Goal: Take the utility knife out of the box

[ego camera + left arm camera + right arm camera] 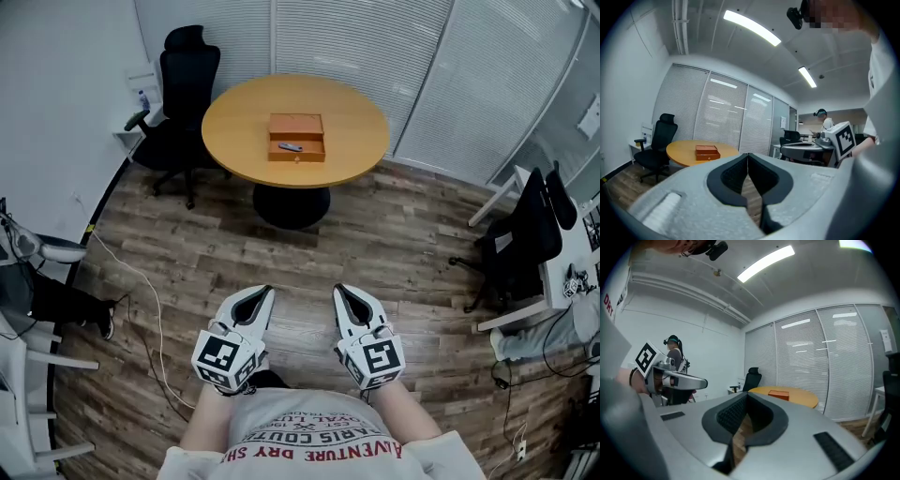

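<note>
An orange-brown wooden box (296, 137) stands on a round wooden table (356, 112) far ahead; its drawer is pulled out with the grey-blue utility knife (290, 147) lying in it. The box also shows small in the left gripper view (707, 152) and in the right gripper view (778, 393). My left gripper (265, 292) and right gripper (339, 292) are held side by side close to my body, far from the table, over the wood floor. Both are shut with nothing between the jaws, tips touching in the left gripper view (748, 155) and the right gripper view (746, 394).
A black office chair (181, 94) stands left of the table, another black chair (525, 239) by a desk at the right. A white cable (141, 291) runs across the floor at the left. Blinds line the far wall. A person with a headset (825, 119) stands in the background.
</note>
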A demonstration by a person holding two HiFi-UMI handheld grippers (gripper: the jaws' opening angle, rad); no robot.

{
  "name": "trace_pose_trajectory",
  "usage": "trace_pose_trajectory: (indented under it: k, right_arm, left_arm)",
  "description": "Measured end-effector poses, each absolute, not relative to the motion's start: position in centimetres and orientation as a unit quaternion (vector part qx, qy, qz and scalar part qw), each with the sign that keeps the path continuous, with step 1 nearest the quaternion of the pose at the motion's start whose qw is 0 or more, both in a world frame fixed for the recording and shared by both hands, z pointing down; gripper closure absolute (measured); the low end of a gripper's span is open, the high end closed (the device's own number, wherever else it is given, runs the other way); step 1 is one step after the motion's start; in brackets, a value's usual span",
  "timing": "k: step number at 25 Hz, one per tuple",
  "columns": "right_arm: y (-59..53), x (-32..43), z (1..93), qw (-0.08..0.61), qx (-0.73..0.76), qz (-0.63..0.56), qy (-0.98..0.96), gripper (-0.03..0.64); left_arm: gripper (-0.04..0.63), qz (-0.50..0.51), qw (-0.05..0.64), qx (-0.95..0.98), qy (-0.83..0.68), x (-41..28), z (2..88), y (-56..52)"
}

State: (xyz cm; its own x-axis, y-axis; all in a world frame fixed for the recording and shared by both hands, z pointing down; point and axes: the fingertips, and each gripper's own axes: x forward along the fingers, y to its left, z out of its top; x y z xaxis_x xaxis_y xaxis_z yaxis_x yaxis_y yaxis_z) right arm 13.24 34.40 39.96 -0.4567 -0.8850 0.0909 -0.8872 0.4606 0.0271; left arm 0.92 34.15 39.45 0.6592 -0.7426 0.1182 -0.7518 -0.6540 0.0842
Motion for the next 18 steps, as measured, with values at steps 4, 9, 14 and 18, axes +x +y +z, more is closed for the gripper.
trace_pose_trajectory:
  k: [4,9,14,18]
  right_arm:
    - [30.2,10.1,39.3,0.049,0.537,0.013,-0.842,0.609]
    - [25.4,5.8,39.1,0.046,0.562,0.027,-0.825,0.609]
    - [22.3,2.6,39.7,0.045,0.574,0.052,-0.816,0.609]
    - [19.7,0.5,40.9,0.060,0.568,0.060,-0.818,0.609]
  left_arm:
    - [0.584,0.038,0.054,0.920,-0.386,-2.0,38.4,29.8]
    - [0.584,0.044,0.041,0.929,-0.366,-6.8,37.7,24.9]
    - [0.584,0.049,0.045,0.929,-0.364,-10.6,37.9,21.1]
    - [0.584,0.048,0.050,0.924,-0.375,-13.0,38.5,18.6]
